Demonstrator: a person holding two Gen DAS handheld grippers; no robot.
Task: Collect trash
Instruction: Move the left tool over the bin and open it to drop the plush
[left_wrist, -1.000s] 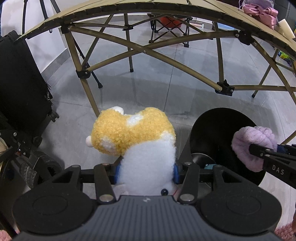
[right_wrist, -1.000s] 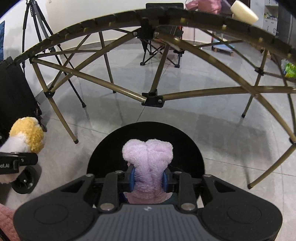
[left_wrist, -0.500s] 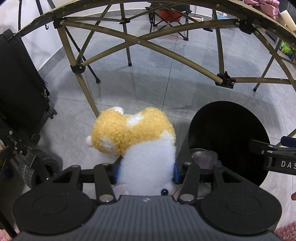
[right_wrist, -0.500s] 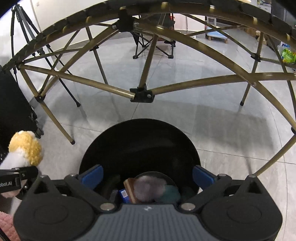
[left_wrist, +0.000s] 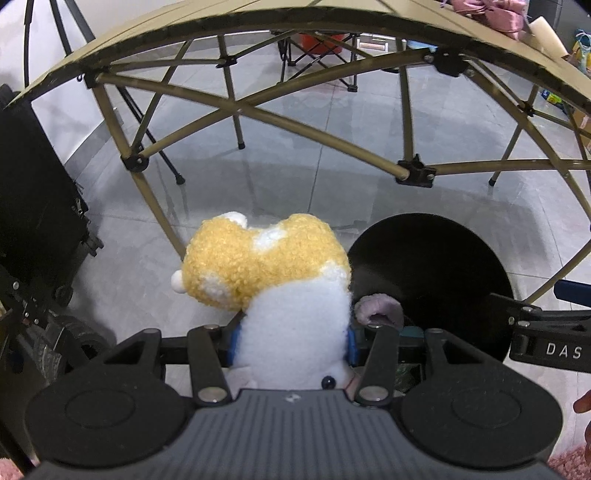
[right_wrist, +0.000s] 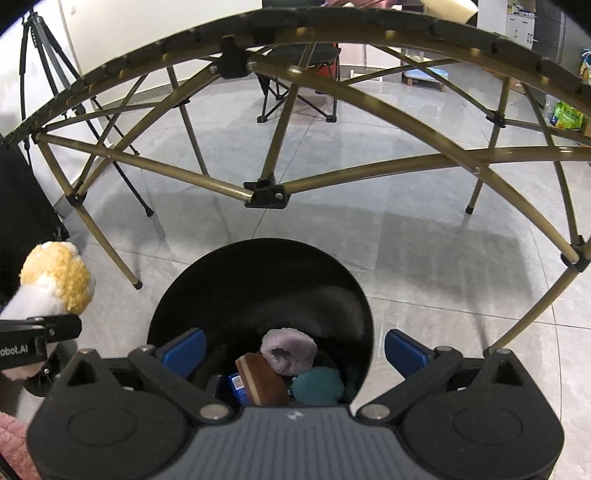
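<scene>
My left gripper (left_wrist: 293, 341) is shut on a yellow and white plush toy (left_wrist: 280, 280), which sticks up between the blue pads just left of a round black bin (left_wrist: 454, 258). The same toy (right_wrist: 55, 284) shows at the left edge of the right wrist view, clamped by the left gripper (right_wrist: 22, 341). My right gripper (right_wrist: 295, 349) stands wide open over the bin (right_wrist: 258, 280) with nothing between its blue pads. A purple plush piece (right_wrist: 290, 350) lies inside the bin with a brown item (right_wrist: 262, 380), a teal item (right_wrist: 317, 384) and a blue packet (right_wrist: 236, 386). The right gripper (left_wrist: 546, 332) reaches in at the right edge of the left wrist view.
A folding table with tan legs and cross braces (right_wrist: 266, 192) arches over the grey tiled floor behind the bin. A black suitcase (left_wrist: 33, 206) stands at the left. A folding chair (right_wrist: 299, 88) and a tripod (right_wrist: 40, 85) stand further back. Pink fluffy fabric (right_wrist: 11, 443) lies at the bottom left.
My right gripper has opened wide and the purple plush piece has dropped out of it into the bin. The left gripper has shifted a little toward the bin, still holding the yellow and white toy.
</scene>
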